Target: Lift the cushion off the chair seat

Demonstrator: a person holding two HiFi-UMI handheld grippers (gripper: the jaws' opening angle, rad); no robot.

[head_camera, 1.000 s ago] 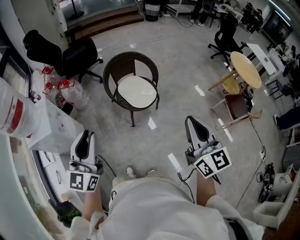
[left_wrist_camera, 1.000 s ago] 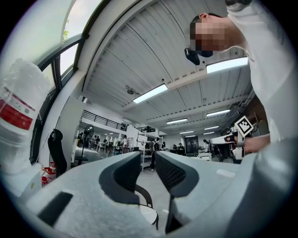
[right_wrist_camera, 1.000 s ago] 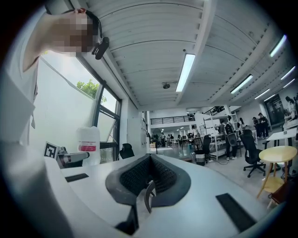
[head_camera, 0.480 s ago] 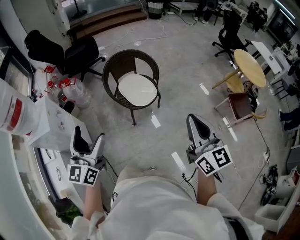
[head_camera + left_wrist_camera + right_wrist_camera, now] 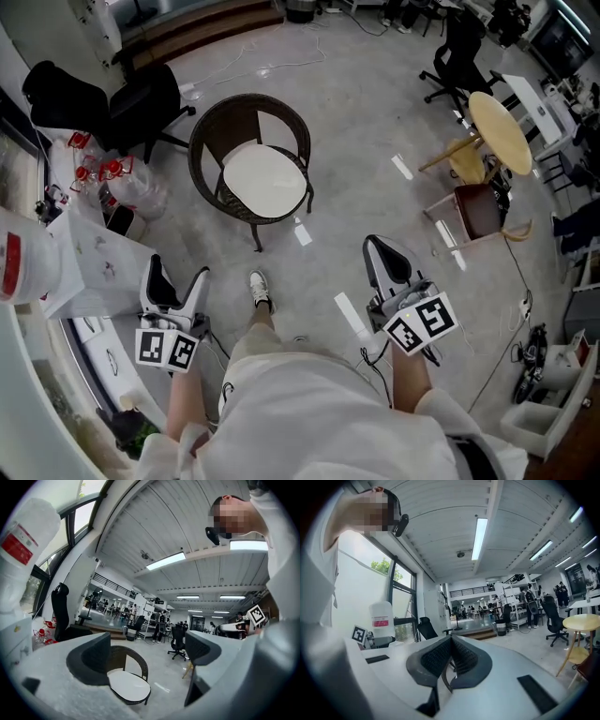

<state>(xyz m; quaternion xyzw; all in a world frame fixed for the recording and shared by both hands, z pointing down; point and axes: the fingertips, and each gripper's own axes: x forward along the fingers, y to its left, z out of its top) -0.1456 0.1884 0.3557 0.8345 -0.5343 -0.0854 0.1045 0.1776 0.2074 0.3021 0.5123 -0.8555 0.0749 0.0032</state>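
Note:
A round white cushion [image 5: 265,180] lies on the seat of a dark wicker chair [image 5: 208,141] on the grey floor, some way ahead of both grippers. My left gripper [image 5: 180,274] is held level at the lower left; its jaws have just been opening, stand wide apart, and have nothing between them. In the left gripper view the cushion [image 5: 129,686] and the chair back [image 5: 133,658] show through the gap of that gripper [image 5: 149,654]. My right gripper [image 5: 387,255] at the lower right is shut and empty, its pads [image 5: 461,657] pressed together.
A black office chair [image 5: 141,98] and clear water jugs [image 5: 131,192] stand left of the wicker chair. A white table [image 5: 94,267] runs along my left. A round wooden table [image 5: 506,131] and a red stool [image 5: 476,211] are at the right. My shoe [image 5: 260,289] is forward.
The left jaws went from shut to wide open. Both grippers moved forward towards the chair as the person stepped ahead, and a shoe now shows. The right gripper stayed shut.

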